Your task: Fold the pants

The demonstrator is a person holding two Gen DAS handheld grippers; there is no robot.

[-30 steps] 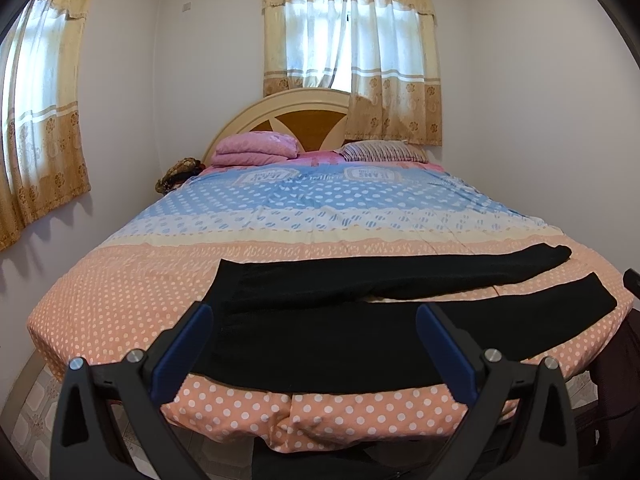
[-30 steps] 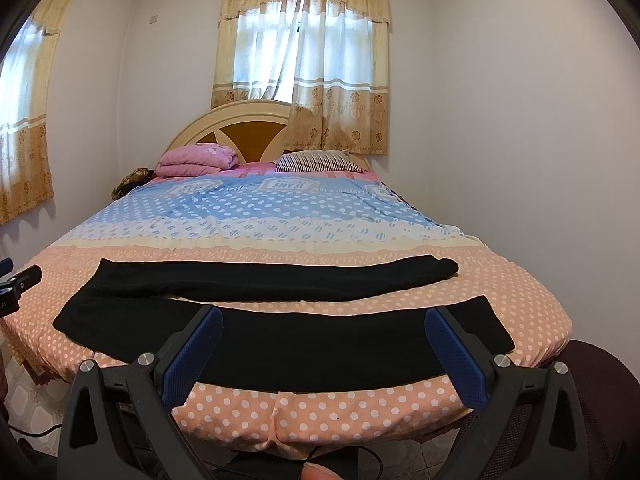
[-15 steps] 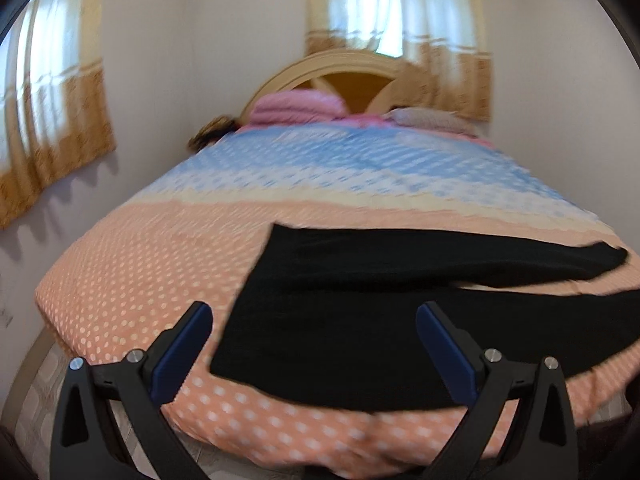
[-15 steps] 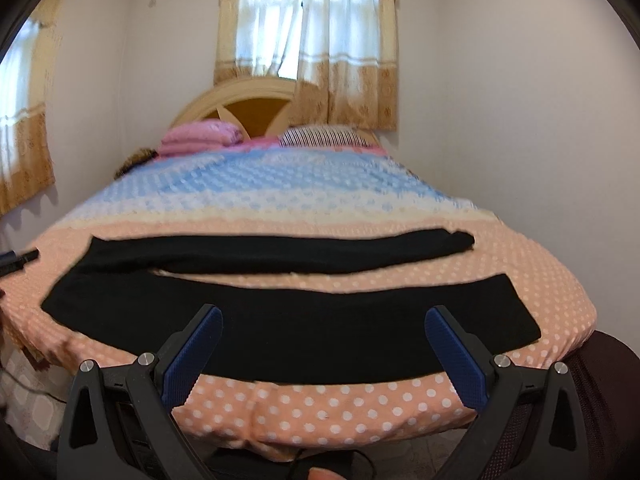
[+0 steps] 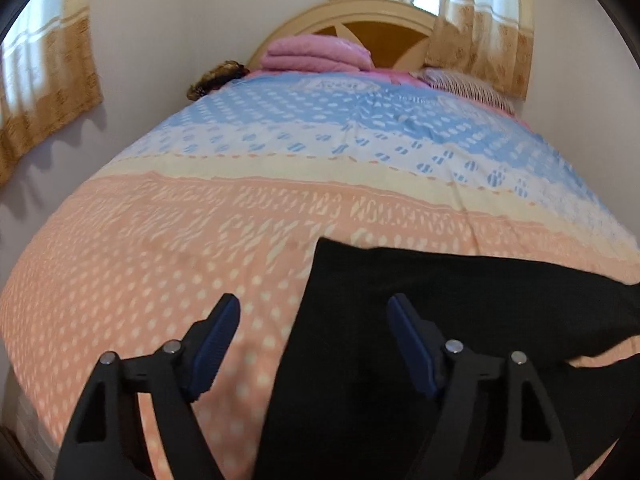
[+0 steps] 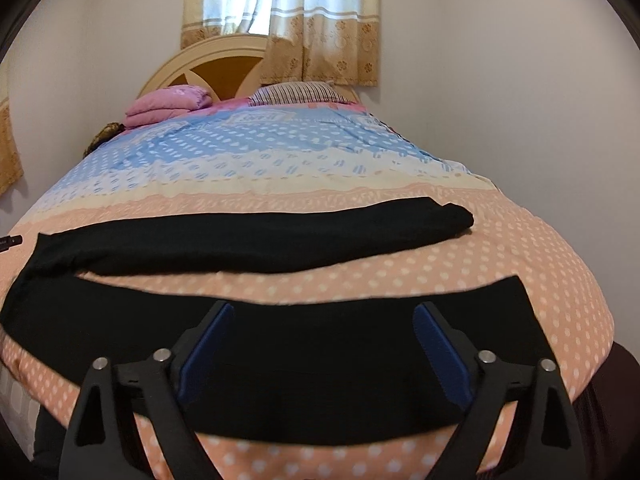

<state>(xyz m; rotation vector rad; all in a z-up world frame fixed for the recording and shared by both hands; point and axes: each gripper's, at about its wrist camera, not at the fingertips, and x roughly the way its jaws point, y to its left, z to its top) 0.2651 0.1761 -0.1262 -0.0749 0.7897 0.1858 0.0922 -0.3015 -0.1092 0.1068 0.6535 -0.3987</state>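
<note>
Black pants [image 6: 280, 236] lie flat across the foot of the bed, waist to the left, both legs spread apart toward the right. My left gripper [image 5: 314, 320] is open, hovering low over the waist end of the pants [image 5: 440, 320], straddling its left edge. My right gripper [image 6: 320, 328] is open, low over the near leg [image 6: 320, 360] around its middle; the leg's hem [image 6: 516, 308] lies to the right. Neither gripper holds anything.
The bed [image 6: 520, 248] has a peach, cream and blue dotted cover. Folded pink blankets [image 5: 316, 52] and a striped pillow [image 6: 296, 92] lie at the headboard. Walls stand close on the left [image 5: 140, 40] and right [image 6: 520, 100]. The bed's foot edge [image 6: 280, 456] is just below my right gripper.
Both grippers have moved forward and down toward the bed. The left swung left onto the waist edge; the right closed in on the near leg. The pants have not moved.
</note>
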